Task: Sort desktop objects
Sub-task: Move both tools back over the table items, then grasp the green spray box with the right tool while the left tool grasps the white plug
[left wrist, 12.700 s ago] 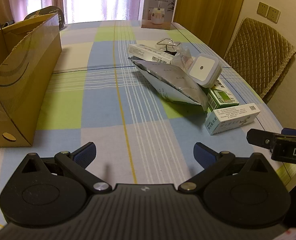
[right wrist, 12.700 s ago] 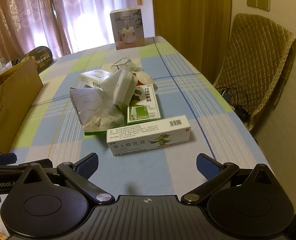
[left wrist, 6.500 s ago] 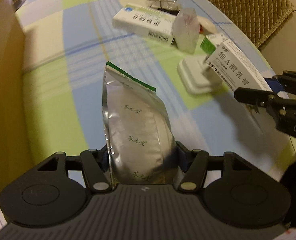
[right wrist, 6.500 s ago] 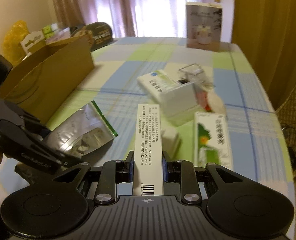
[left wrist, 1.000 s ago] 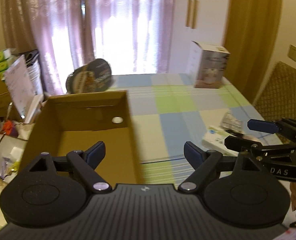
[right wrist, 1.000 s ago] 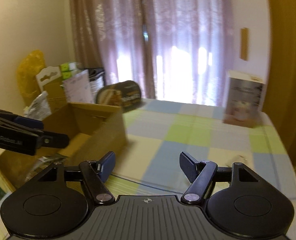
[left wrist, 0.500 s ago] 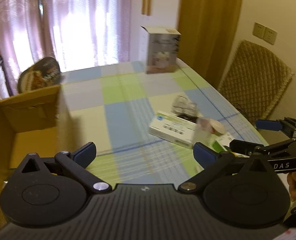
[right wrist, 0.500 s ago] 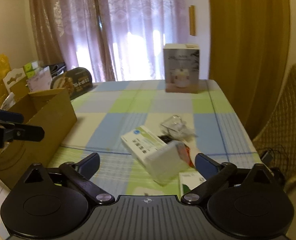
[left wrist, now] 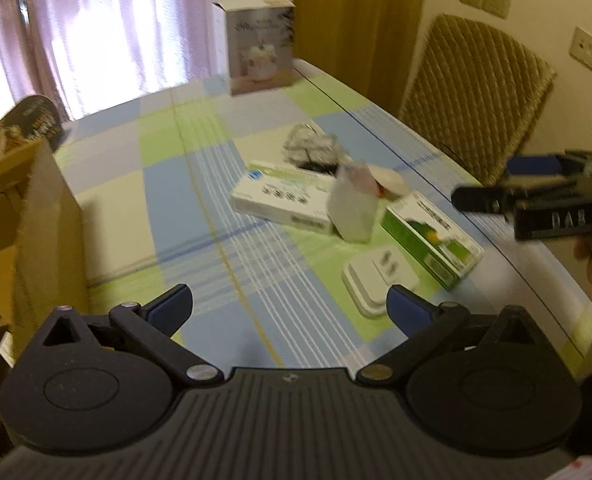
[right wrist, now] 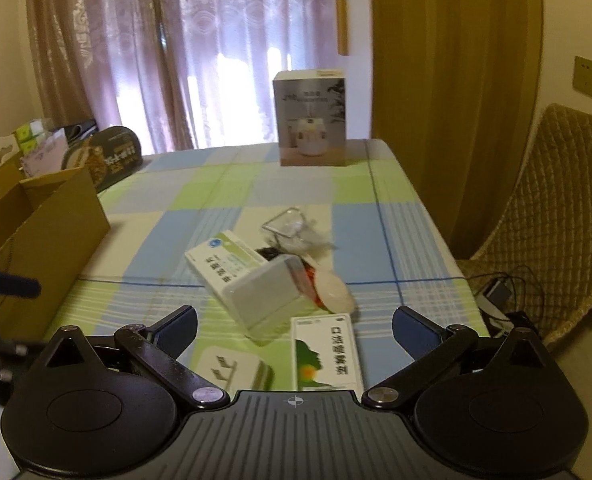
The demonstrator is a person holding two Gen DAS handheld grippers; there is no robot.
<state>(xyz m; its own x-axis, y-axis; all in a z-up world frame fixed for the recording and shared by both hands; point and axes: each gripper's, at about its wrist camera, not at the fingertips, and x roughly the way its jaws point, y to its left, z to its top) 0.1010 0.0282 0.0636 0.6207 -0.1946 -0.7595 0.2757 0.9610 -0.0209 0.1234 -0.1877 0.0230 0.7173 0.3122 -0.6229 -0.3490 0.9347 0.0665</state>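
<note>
My left gripper (left wrist: pixel 289 307) hangs open and empty over the checked tablecloth, short of the pile. In the pile lie a white medicine box (left wrist: pixel 283 196), a translucent plastic box (left wrist: pixel 352 210), a green-and-white box (left wrist: pixel 432 236) and a white plug adapter (left wrist: pixel 380 280). My right gripper (right wrist: pixel 294 329) is open too, with the green-and-white box (right wrist: pixel 326 354) just ahead between its fingers and the plug adapter (right wrist: pixel 231 368) to the left. Behind them sit the translucent box (right wrist: pixel 269 296) and the white medicine box (right wrist: pixel 223 258). The right gripper (left wrist: pixel 484 182) shows at the right edge of the left wrist view.
An open cardboard box (left wrist: pixel 35 216) (right wrist: pixel 43 236) stands at the table's left edge. A tall product carton (right wrist: pixel 310 118) stands at the far end, a round tin (right wrist: pixel 103 156) behind the cardboard box. A woven chair (right wrist: pixel 556 216) is at the right. Clear plastic packaging (right wrist: pixel 296 226) lies behind the pile.
Both grippers have swung away from the cardboard box and down toward the pile on the right. Both stay open and empty.
</note>
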